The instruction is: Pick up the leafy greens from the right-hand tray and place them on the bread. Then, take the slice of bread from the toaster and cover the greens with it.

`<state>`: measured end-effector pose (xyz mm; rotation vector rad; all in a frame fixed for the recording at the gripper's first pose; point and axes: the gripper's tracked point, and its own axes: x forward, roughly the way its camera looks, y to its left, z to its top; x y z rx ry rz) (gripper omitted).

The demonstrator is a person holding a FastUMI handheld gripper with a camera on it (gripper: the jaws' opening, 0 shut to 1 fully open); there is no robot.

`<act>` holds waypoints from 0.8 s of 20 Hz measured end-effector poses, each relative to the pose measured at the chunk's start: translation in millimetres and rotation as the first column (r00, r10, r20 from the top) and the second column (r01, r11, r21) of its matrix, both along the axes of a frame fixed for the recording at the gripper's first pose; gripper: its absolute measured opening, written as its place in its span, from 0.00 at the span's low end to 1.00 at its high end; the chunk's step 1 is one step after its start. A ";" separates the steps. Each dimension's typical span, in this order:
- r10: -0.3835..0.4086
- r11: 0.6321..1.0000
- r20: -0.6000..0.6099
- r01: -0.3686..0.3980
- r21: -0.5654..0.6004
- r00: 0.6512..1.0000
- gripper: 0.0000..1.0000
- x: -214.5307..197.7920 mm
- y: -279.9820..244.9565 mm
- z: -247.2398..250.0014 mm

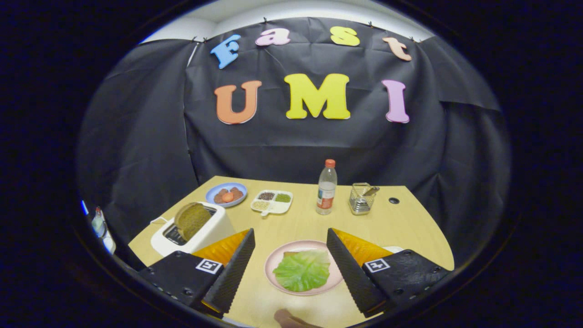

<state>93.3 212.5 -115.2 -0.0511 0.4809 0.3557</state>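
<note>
A green leaf (pixel 303 270) lies on a slice of bread, of which only a brown edge (pixel 291 253) peeks out, on a pink plate (pixel 274 259). The plate sits between my two fingers. My gripper (pixel 290 239) is open above the table with nothing held. To the left of the left finger stands a white toaster (pixel 193 232) with a brown bread slice (pixel 192 220) sticking up out of its slot. A white tray edge (pixel 392 249) shows just behind the right finger, mostly hidden.
Along the back of the wooden table (pixel 401 223) stand a blue plate of food (pixel 226 194), a white divided dish (pixel 272 201), a plastic bottle (pixel 327 187) and a wire basket (pixel 361 198). A fingertip of a person (pixel 289 318) shows at the near edge.
</note>
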 end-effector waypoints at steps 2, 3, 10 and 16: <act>0.034 0.999 0.006 -0.034 0.015 0.999 0.97 -12.2 26.3 9.0; 0.038 0.999 0.008 -0.038 0.020 0.999 0.97 -15.9 35.9 12.8; 0.124 0.992 -0.055 -0.124 0.008 0.991 0.97 -26.8 127.2 2.4; 0.108 0.986 -0.111 -0.121 -0.114 0.988 0.97 -18.2 183.3 -30.6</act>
